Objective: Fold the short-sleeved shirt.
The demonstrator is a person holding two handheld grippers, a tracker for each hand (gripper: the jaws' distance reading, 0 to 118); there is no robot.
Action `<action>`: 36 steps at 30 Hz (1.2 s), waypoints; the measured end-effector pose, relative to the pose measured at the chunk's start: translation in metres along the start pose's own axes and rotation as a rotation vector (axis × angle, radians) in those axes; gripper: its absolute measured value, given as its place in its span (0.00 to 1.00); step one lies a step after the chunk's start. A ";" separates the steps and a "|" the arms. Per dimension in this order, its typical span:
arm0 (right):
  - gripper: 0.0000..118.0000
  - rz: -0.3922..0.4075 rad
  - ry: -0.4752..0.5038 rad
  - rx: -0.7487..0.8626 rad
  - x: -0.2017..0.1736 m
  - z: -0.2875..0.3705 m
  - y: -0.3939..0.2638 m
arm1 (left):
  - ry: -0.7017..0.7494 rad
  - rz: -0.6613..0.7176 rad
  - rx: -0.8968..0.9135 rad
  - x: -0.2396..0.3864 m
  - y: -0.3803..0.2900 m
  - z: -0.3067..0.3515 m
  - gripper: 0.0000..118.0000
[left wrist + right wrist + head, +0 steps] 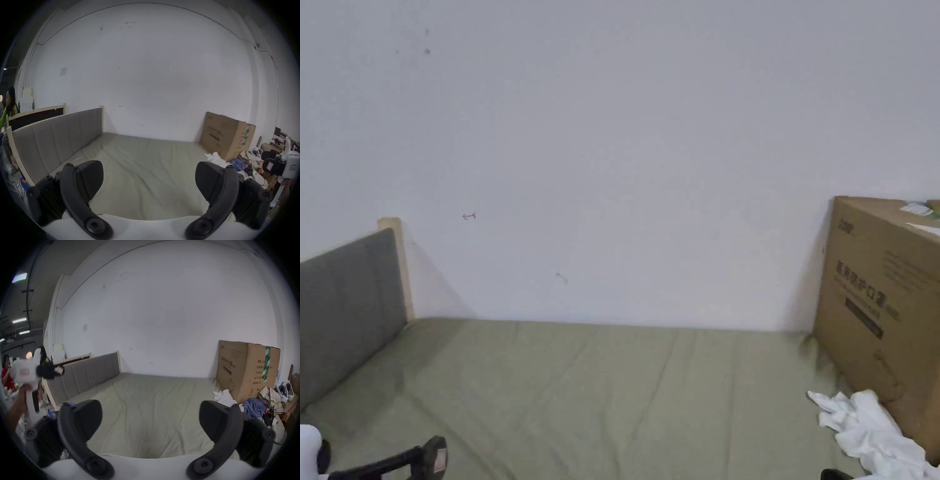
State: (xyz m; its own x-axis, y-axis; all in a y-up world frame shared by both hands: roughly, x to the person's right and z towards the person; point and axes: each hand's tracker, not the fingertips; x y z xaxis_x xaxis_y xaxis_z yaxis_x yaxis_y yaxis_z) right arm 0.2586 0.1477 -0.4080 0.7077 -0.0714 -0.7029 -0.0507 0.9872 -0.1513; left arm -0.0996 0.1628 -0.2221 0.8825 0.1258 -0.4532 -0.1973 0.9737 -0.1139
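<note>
A crumpled white garment (872,431) lies on the green bed sheet (625,387) at the right, against a cardboard box; its shape is too bunched to tell sleeves. It is also in the left gripper view (214,156) and the right gripper view (224,395). My left gripper (149,172) hovers open above the sheet's near edge with nothing between its jaws; its black tip (428,459) is at the lower left of the head view. My right gripper (151,410) is open and holds nothing, well short of the garment.
A grey padded headboard (344,312) bounds the bed on the left, and a white wall runs behind. The cardboard box (887,306) stands at the right. Past it lie a blue garment (256,407), a plaid one (271,395) and shoes. People are far off at the left.
</note>
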 end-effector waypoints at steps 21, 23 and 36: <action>1.00 -0.015 -0.159 0.118 0.012 0.046 0.027 | 0.000 -0.084 0.118 0.129 0.011 0.047 1.00; 1.00 -0.013 -0.170 0.133 0.009 0.050 0.025 | 0.005 -0.120 0.109 0.134 0.012 0.051 1.00; 1.00 0.009 -0.167 0.117 0.007 0.051 0.024 | -0.031 -0.150 0.135 0.143 0.013 0.065 1.00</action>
State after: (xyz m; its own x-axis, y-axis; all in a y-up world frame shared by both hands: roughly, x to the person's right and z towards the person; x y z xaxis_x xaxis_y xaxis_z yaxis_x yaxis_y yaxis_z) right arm 0.2982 0.1778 -0.3804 0.8150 -0.0478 -0.5775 0.0181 0.9982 -0.0572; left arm 0.0520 0.2057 -0.2310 0.9108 -0.0193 -0.4125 -0.0051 0.9983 -0.0580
